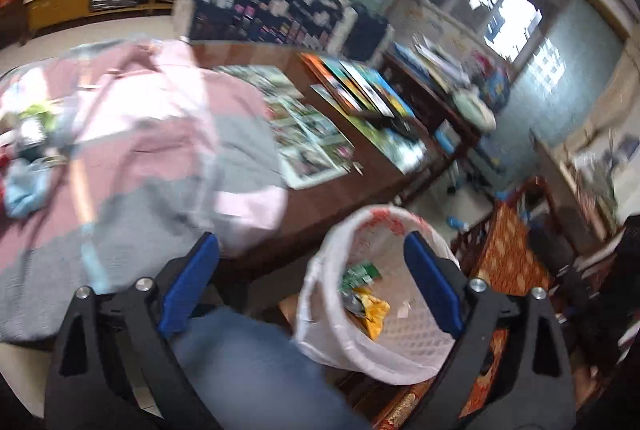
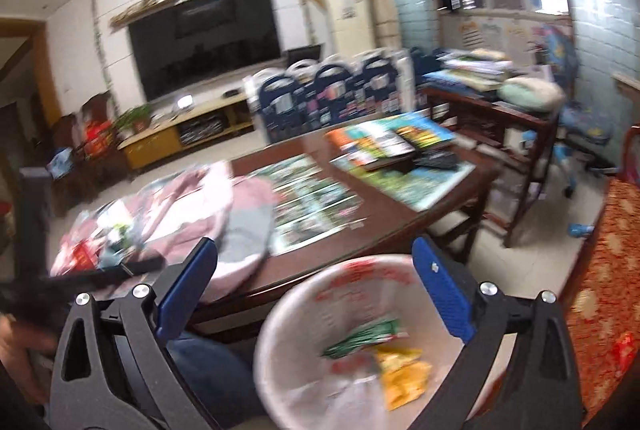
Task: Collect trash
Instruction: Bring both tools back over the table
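1. Trash bin, white with a plastic liner, sits low between both grippers' fingers, beside the table's near edge.
2. Inside it lie a green wrapper and a yellow wrapper, touching.
3. Left gripper has its blue fingers spread wide, holding nothing.
4. Right gripper is likewise wide apart and empty.
5. Beyond the left fingers, pink and grey cloth covers the wooden table.
6. Farther off, colourful books lie on the table.
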### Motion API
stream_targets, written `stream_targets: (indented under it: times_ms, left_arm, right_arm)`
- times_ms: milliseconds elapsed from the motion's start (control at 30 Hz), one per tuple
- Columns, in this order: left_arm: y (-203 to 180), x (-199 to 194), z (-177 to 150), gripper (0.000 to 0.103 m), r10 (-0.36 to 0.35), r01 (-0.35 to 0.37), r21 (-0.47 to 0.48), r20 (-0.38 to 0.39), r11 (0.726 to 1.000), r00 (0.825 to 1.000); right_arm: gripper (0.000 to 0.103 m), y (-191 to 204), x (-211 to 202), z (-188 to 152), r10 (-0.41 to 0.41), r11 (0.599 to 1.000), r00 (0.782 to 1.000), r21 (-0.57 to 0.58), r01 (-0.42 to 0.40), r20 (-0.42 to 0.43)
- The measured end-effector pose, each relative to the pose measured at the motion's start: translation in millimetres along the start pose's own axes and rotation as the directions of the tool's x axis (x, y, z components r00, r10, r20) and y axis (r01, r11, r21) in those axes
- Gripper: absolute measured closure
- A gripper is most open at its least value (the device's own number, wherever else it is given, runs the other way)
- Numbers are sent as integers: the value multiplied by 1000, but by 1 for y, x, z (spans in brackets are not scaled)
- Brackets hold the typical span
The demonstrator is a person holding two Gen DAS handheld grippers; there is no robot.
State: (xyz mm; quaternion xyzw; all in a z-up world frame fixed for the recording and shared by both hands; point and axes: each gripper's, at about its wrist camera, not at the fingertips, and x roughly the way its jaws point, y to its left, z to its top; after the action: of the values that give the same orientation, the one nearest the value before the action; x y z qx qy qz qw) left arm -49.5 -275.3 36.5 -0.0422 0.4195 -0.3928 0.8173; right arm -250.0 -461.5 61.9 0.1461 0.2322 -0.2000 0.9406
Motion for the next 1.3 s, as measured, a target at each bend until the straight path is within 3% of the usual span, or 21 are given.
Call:
stream_targets:
  times_ms: [100,167,200,233,267,367,467,533,600,667,767,900,1300]
  left_arm:
    - [59,-56,-2,6,163,-160,-31,113,987,980]
    - [91,-86,-7,5,300,-297,-40,166,954,939]
    - [113,-102,-11,5,385,-381,-58,187,923,904]
    - [123,-111,-13,5,422,-417,-69,193,906,886]
    - [143,-124,-18,5,490,-483,-89,200,871,848]
    - [177,-145,-30,5,600,-586,-129,200,800,775]
    - [205,-157,-40,5,654,-634,-159,196,757,731]
    - [223,-155,-49,5,663,-636,-186,202,749,721]
    - [235,-151,-61,5,669,-637,-204,201,743,716]
    - [237,-150,-64,5,688,-655,-210,192,725,700]
    - [224,-150,-65,5,662,-637,-183,260,748,703]
    - [221,-145,-65,4,667,-648,-161,238,744,706]
    - [225,-147,-67,4,665,-641,-180,234,746,709]
  right_arm:
    - [7,56,20,-5,93,994,995,-59,-96,-46]
    - [7,101,35,-9,171,979,983,-100,-178,-71]
    - [7,121,41,-10,203,970,976,-117,-212,-85]
    - [7,142,47,-11,237,959,967,-134,-249,-96]
    - [7,164,53,-14,265,948,958,-154,-279,-105]
    - [7,232,74,-24,336,905,930,-223,-363,-150]
    - [7,276,86,-35,396,875,905,-235,-423,-155]
    - [7,293,90,-48,416,860,898,-259,-440,-146]
    - [7,309,88,-58,385,853,913,-326,-408,-136]
    - [7,310,79,-58,418,837,901,-337,-430,-113]
    - [6,303,79,-59,418,843,902,-324,-428,-106]
    - [6,298,88,-58,396,856,908,-303,-418,-133]
    - [6,305,90,-64,395,845,908,-333,-419,-140]
